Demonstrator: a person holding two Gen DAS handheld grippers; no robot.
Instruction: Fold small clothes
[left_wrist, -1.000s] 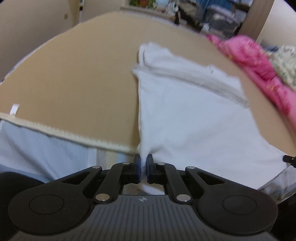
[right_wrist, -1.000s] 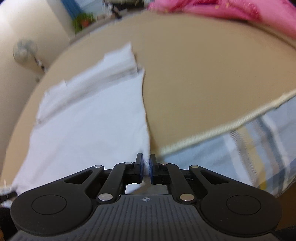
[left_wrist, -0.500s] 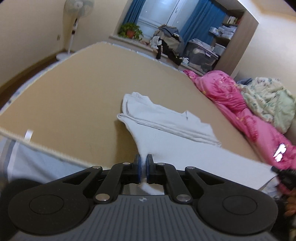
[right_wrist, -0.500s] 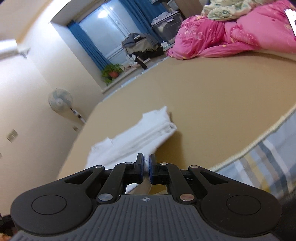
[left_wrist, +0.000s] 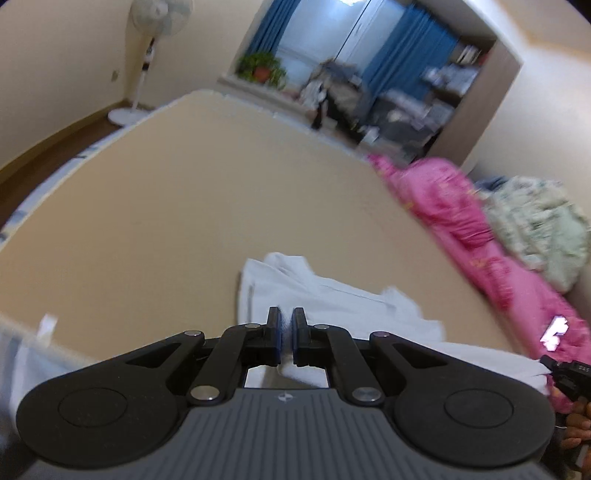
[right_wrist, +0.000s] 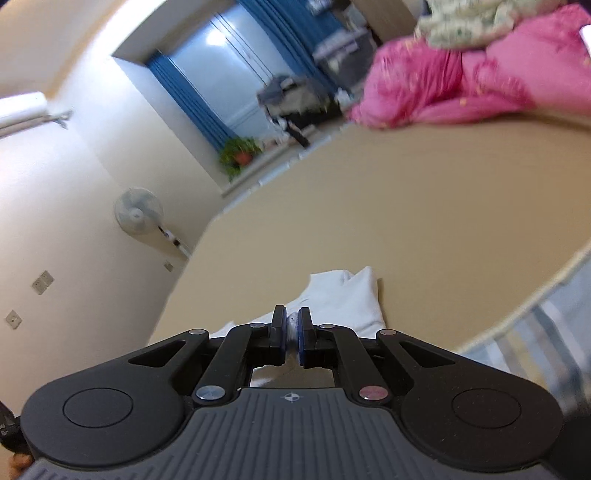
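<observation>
A: Left wrist view first. The left gripper (left_wrist: 284, 332) has its jaws pinched nearly together on a corner of the white garment (left_wrist: 332, 299). The cloth's far end lies bunched on the tan bed surface (left_wrist: 184, 206), while the near edge runs off right toward the other gripper's tip.

B: And the risk there?

A: That pinch holds only a thin bit of fabric. I'd judge a sharp tug could pull the corner free and spoil the fold.

B: Right wrist view?

A: The right gripper (right_wrist: 291, 334) is clamped just as narrowly on another corner of the white garment (right_wrist: 343, 299), its far end resting on the bed.

B: So what could go wrong?

A: If the hands travel unevenly, the lifted edge may land skewed or wrinkled. The pink quilt (right_wrist: 461, 88) lies well apart, so snagging seems unlikely.
</observation>
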